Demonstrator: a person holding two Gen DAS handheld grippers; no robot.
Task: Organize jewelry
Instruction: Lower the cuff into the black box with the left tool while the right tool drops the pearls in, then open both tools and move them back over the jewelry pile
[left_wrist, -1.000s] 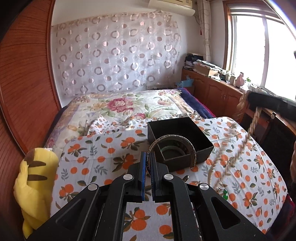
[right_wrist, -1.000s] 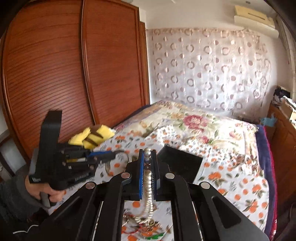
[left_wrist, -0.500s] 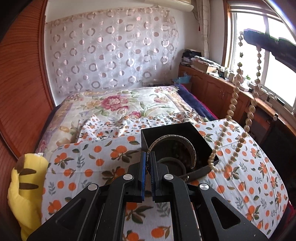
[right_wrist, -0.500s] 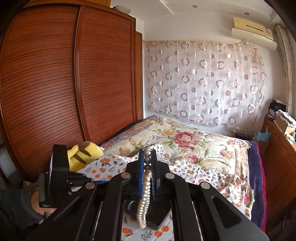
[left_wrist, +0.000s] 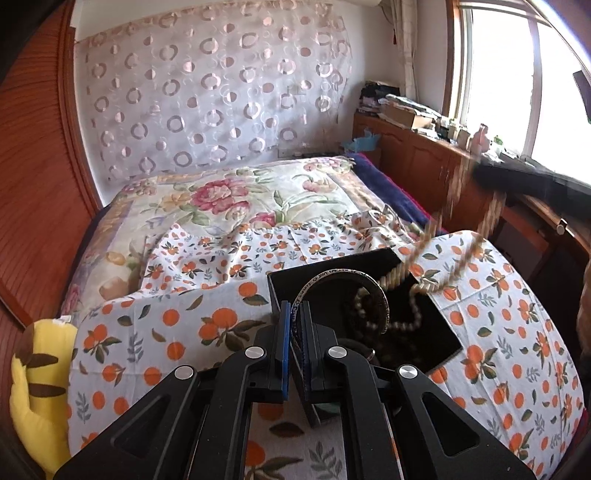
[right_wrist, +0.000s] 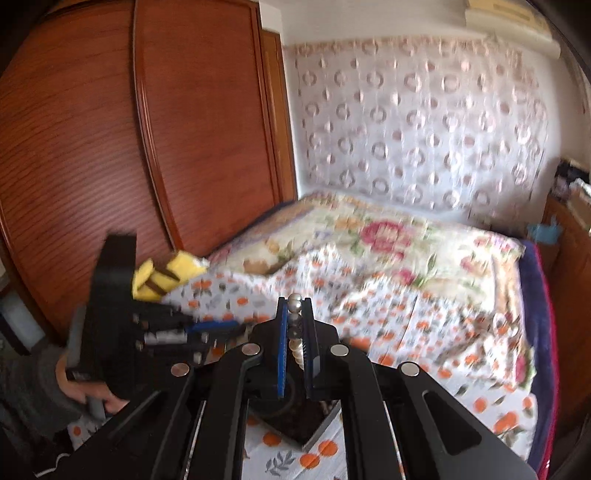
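A black open box (left_wrist: 445, 339) sits on the orange-print cloth (left_wrist: 177, 332). My left gripper (left_wrist: 294, 314) is shut on a silver bangle (left_wrist: 380, 295) and holds it over the box's near left edge. My right gripper (right_wrist: 295, 310) is shut on a pearl bead necklace (right_wrist: 295, 302); in the left wrist view it (left_wrist: 532, 184) hangs the necklace (left_wrist: 424, 240) down, its lower end coiled inside the box. The box (right_wrist: 295, 417) shows dark below the right fingers. The left gripper (right_wrist: 207, 328) appears at left in the right wrist view.
A yellow plush toy (left_wrist: 33, 391) lies at the cloth's left edge. A floral bedspread (left_wrist: 236, 195) lies behind the cloth. Wooden wardrobe doors (right_wrist: 110, 147) stand at left, wooden cabinets (left_wrist: 417, 162) and a window at right.
My right gripper dropped lower, and the necklace's end went down into the box. My left gripper with the bangle moved closer to the box.
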